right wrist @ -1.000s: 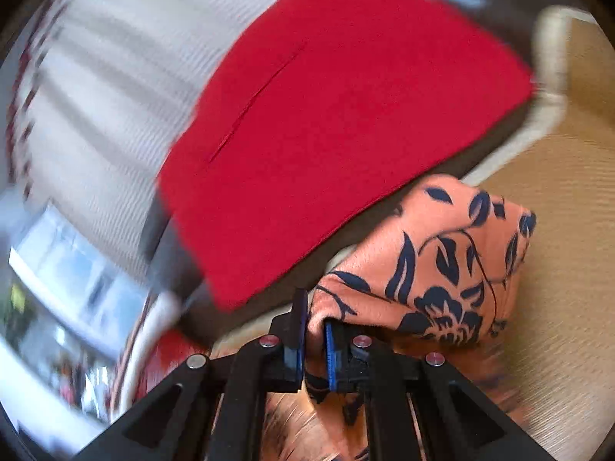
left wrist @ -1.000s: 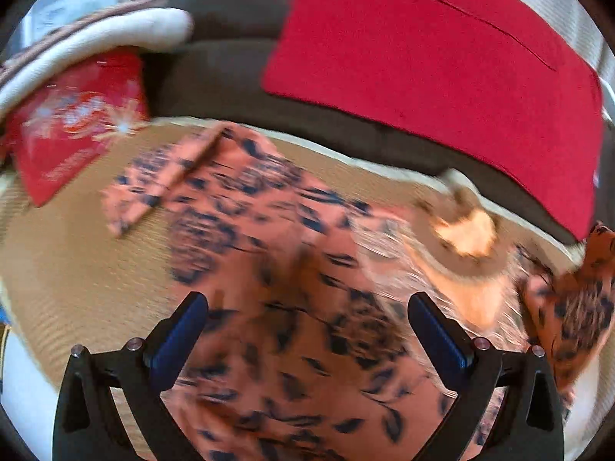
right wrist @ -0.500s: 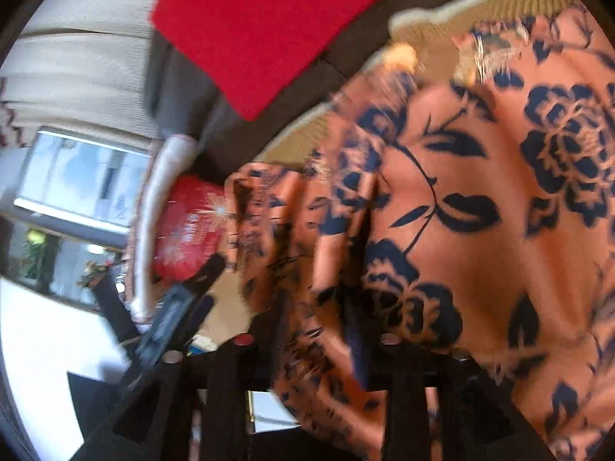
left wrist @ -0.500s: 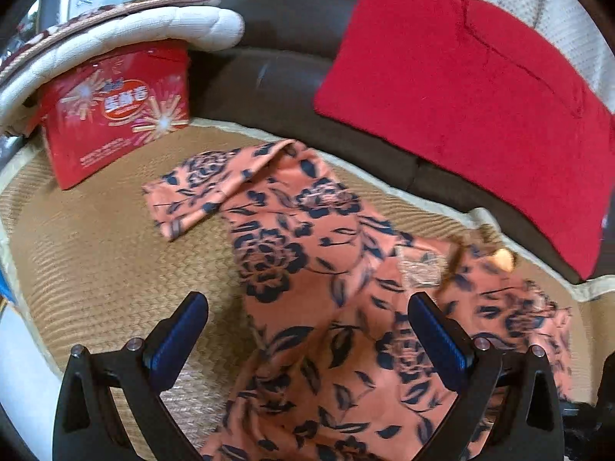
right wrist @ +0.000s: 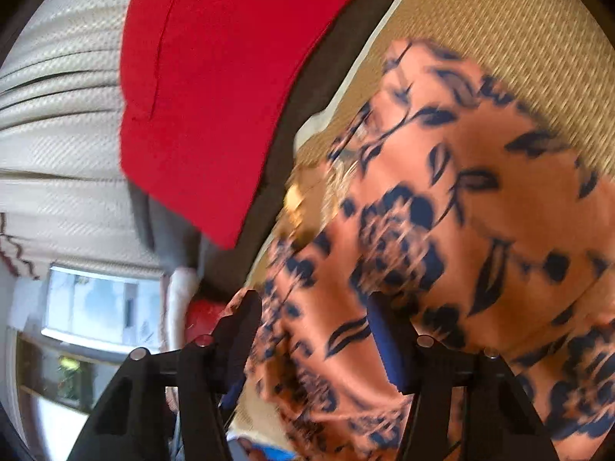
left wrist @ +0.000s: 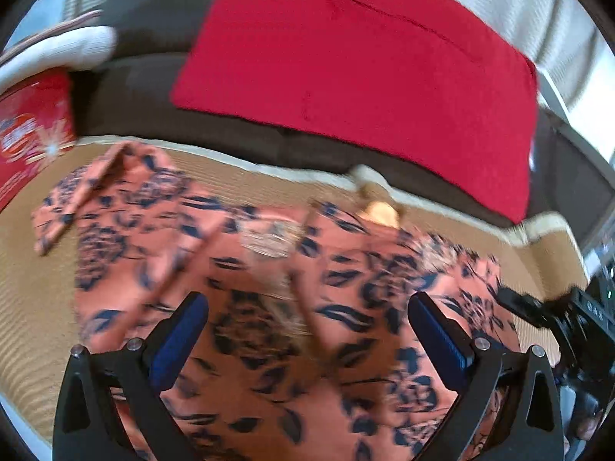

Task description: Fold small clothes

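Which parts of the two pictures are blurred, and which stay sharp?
Left wrist view: the flowered garment and red cushion are smeared by motion, while the left gripper is sharp. Right wrist view: the garment is streaked; the right gripper is clearer.

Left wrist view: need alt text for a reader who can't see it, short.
The open left gripper hovers over an orange floral garment spread on a woven tan mat, jaws wide apart and gripping nothing. A red cushion leans on the dark sofa back behind, a red box sits far left; the image is motion-blurred.
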`<move>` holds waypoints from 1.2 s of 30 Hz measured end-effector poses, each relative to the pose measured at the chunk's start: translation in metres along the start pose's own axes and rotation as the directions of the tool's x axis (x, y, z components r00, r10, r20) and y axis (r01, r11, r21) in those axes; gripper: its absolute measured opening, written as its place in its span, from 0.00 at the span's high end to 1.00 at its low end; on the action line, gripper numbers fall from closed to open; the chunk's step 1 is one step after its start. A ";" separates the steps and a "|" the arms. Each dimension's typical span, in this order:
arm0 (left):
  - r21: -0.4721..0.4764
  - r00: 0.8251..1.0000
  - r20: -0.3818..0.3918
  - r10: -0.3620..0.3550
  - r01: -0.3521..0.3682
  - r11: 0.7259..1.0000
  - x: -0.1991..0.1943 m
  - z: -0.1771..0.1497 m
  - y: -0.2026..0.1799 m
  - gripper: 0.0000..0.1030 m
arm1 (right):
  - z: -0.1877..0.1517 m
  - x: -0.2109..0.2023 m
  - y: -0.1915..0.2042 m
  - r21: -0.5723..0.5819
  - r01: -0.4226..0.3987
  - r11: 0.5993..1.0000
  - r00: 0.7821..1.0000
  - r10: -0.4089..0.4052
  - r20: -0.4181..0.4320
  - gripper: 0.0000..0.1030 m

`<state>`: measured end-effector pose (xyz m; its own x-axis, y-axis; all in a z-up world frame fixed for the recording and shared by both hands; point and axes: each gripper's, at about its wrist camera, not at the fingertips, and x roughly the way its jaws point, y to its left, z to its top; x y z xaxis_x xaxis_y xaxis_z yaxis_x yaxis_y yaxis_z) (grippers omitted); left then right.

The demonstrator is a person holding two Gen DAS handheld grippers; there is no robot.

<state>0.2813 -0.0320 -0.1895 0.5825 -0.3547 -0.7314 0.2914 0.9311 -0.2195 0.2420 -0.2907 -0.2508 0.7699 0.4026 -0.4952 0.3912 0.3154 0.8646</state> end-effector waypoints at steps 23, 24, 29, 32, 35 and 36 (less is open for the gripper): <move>-0.217 0.984 -0.175 0.024 -0.062 0.974 -0.012 -0.032 0.112 0.73 | 0.008 -0.001 -0.032 -0.125 0.134 0.983 0.991 -0.136 -0.008 0.50; -0.243 0.987 -0.160 0.026 -0.065 0.968 -0.018 -0.031 0.123 0.73 | 0.007 -0.003 -0.030 -0.133 0.141 0.981 0.990 -0.143 -0.005 0.50; -0.395 0.994 -0.103 0.021 -0.060 0.917 -0.031 -0.025 0.178 0.72 | -0.003 -0.012 -0.011 -0.218 0.144 0.965 0.989 -0.136 0.051 0.47; -0.443 0.995 -0.067 0.071 -0.094 0.892 -0.040 -0.022 0.196 0.72 | -0.016 -0.014 0.010 -0.312 0.102 0.945 0.994 -0.087 0.060 0.47; -0.476 0.992 -0.060 0.110 -0.125 0.871 -0.041 -0.021 0.210 0.72 | -0.031 -0.005 0.028 -0.397 0.065 0.916 0.998 -0.064 0.015 0.47; -0.494 0.990 -0.067 0.121 -0.138 0.859 -0.039 -0.021 0.217 0.72 | -0.034 -0.002 0.030 -0.404 0.062 0.912 0.998 -0.068 0.001 0.47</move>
<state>0.3055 0.1854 -0.2218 0.5614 -0.2333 -0.7940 -0.2048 0.8904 -0.4065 0.2354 -0.2531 -0.2271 0.7419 0.3798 -0.5526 0.2009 0.6603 0.7236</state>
